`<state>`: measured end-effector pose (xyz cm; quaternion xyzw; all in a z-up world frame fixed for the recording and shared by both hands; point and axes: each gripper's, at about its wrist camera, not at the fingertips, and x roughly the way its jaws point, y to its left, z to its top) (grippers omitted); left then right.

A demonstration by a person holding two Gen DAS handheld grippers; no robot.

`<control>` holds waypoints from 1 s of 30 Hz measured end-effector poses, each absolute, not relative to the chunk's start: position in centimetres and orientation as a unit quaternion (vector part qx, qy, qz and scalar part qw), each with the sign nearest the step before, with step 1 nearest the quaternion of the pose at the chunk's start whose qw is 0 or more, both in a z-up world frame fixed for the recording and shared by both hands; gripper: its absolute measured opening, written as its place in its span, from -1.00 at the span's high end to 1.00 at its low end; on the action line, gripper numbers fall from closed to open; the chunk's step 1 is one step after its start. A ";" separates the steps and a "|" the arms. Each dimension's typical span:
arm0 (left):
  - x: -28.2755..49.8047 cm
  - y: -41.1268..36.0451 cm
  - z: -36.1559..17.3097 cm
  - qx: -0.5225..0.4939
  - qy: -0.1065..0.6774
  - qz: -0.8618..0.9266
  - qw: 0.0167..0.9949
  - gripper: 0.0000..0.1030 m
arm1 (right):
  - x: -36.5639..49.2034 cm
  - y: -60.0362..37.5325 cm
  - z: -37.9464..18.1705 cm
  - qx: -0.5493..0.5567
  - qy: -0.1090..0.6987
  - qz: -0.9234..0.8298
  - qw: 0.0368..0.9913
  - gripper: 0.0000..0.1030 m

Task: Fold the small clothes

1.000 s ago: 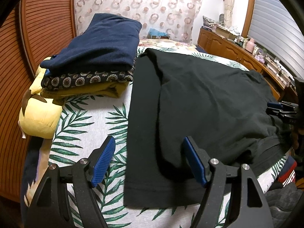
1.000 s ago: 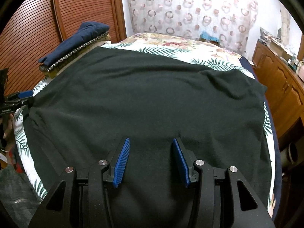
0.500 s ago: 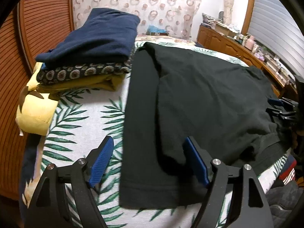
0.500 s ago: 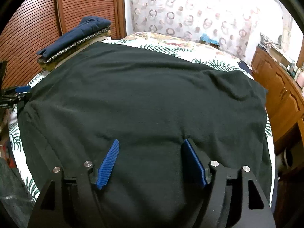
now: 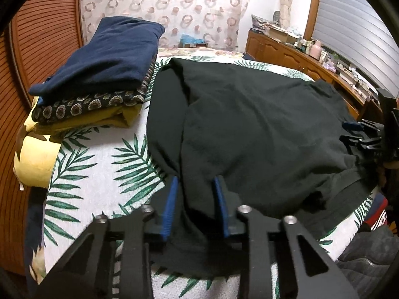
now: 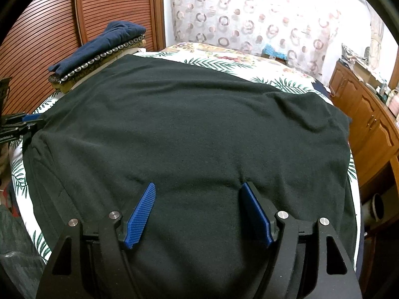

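Black knit fabric fills both views: a dark garment (image 5: 249, 124) is spread over a leaf-printed bedspread (image 5: 104, 159), with one side already turned inward.

From the left wrist camera, the left gripper (image 5: 195, 199) is seen at the garment's near left corner. Its jaws have just been closing, and a bunched ridge of the cloth is now caught between the blue pads (image 5: 170, 204); the grip is judged to be on the folded edge, not on the sheet beneath. A pile of folded clothes (image 5: 99, 74), navy on top, lies just beside the garment's far left edge, with a yellow pillow (image 5: 37, 159) below it. The right gripper (image 5: 359, 134) is visible at the far right edge.

From the right wrist camera, the right gripper (image 6: 198, 211) is held over the garment's (image 6: 189, 129) near hem with its jaws set wide; cloth lies under them, but nothing is pinched.

The fabric is judged soft, light and limp, with some fleece-like grip. It should sag and drag when lifted, so hold is best taken at the two near corners, through both layers.
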<state>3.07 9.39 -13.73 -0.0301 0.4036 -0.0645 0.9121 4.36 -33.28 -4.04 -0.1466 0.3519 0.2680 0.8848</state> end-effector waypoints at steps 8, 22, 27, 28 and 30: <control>2.9 9.0 -12.5 -0.037 0.384 -0.074 0.919 0.80 | 4.4 -33.5 -4.1 -0.146 0.352 0.269 0.885 -0.43; 4.8 3.6 -4.5 -0.019 0.283 -0.150 0.947 0.85 | 4.1 -34.6 -3.7 -0.134 0.354 0.269 0.886 -0.44; 6.3 0.6 -2.5 -0.009 0.267 -0.197 0.943 0.86 | 2.9 -37.1 -2.0 -0.115 0.341 0.261 0.896 -0.44; 6.7 -0.1 -2.2 -0.006 0.264 -0.206 0.942 0.86 | 2.6 -37.9 -1.6 -0.112 0.337 0.256 0.899 -0.44; 7.6 -1.8 -1.4 0.004 0.260 -0.224 0.939 0.86 | 1.9 -39.4 -1.0 -0.106 0.330 0.245 0.905 -0.44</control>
